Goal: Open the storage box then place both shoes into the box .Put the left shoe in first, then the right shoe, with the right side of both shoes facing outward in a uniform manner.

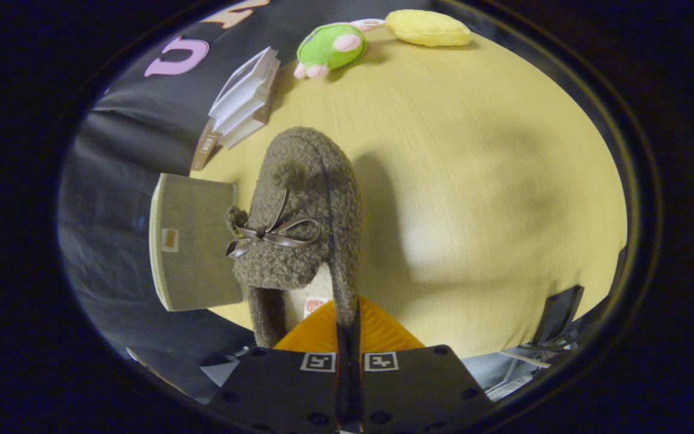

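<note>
Tongs: clenched on the side wall of a brown fuzzy shoe, held above the desk. Grey storage box: just left of shoe. Green plush toy: far.

view: gripper camera, riding behind the fingers | faces: forward along them, angled down over the wooden table | nearness: close on the shoe pinched at its side wall | far end: plush toys by booth wall
</note>
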Demonstrator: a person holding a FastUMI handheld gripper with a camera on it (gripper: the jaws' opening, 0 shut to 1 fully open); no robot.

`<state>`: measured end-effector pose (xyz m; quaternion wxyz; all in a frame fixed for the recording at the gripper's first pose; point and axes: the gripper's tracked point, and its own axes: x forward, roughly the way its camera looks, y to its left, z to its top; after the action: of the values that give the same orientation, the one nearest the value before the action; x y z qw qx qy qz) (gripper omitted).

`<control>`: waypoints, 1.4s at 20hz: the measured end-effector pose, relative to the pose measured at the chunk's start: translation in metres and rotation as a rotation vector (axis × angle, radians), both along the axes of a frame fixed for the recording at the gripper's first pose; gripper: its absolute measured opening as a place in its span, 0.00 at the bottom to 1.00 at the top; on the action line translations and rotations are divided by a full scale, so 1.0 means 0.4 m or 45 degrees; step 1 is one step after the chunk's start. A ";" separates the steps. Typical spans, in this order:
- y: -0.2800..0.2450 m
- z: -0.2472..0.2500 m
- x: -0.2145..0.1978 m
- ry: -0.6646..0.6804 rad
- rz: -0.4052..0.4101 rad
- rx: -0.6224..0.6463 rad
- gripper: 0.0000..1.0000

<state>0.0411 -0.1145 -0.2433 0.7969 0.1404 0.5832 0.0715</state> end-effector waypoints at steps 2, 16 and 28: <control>0.043 0.041 -0.004 -0.013 -0.014 0.070 0.03; 0.501 0.402 -0.036 -0.077 0.096 0.446 0.03; 0.852 0.191 -0.078 0.035 0.235 0.291 0.03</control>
<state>0.0097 0.2264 -0.1669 0.7578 0.1771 0.5924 0.2084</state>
